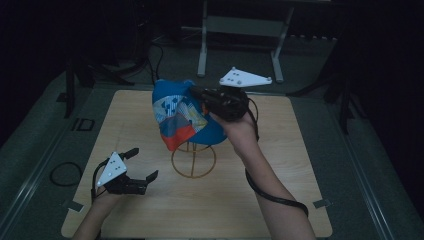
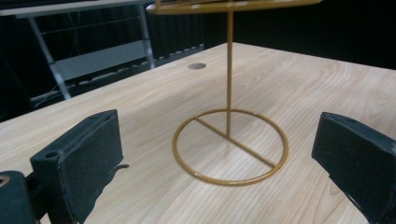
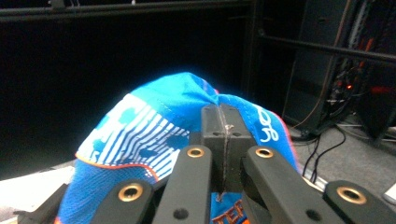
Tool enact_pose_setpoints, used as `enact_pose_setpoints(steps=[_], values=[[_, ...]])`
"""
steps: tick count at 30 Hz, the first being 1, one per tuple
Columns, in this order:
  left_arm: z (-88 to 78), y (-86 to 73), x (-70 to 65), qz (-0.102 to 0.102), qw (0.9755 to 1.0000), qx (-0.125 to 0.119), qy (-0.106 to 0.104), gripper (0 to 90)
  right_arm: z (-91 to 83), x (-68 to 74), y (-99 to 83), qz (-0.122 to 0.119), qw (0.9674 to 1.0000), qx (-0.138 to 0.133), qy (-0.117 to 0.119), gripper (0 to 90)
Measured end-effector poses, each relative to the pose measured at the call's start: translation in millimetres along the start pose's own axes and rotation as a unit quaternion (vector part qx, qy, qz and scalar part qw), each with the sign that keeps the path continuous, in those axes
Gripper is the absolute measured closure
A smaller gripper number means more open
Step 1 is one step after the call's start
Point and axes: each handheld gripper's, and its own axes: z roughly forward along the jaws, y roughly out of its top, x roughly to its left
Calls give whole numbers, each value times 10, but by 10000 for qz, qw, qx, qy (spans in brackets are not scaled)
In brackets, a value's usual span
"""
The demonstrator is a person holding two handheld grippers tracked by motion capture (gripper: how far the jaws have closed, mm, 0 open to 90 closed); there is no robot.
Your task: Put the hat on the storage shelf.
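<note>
- Overhead, high view: right gripper [image 1: 200, 96] pinches blue cap [image 1: 175, 112] above wire stand [image 1: 193, 160]; forearm reaches forward over the table [image 1: 280, 150]. Judgement: centre the cap over the stand top before letting go
- Left gripper view: left gripper [image 2: 219, 154] jaws wide apart, empty, low, facing the stand base
- Right gripper view: jaws closed on cap fabric
</note>
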Motion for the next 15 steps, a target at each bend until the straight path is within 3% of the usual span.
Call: enact_pose_setpoints(steps=[5,10,15], values=[[-28,-115,21,-160,9998,-31,86,22,201,67,-56,13,9996,215,203,900],[-30,-232,18,-85,9997,202,133,22,342,93,-131,-16,9987,441,253,900],[-56,-309,9,-87,9994,285,171,22,381,53,-221,45,9981,573,241,900]])
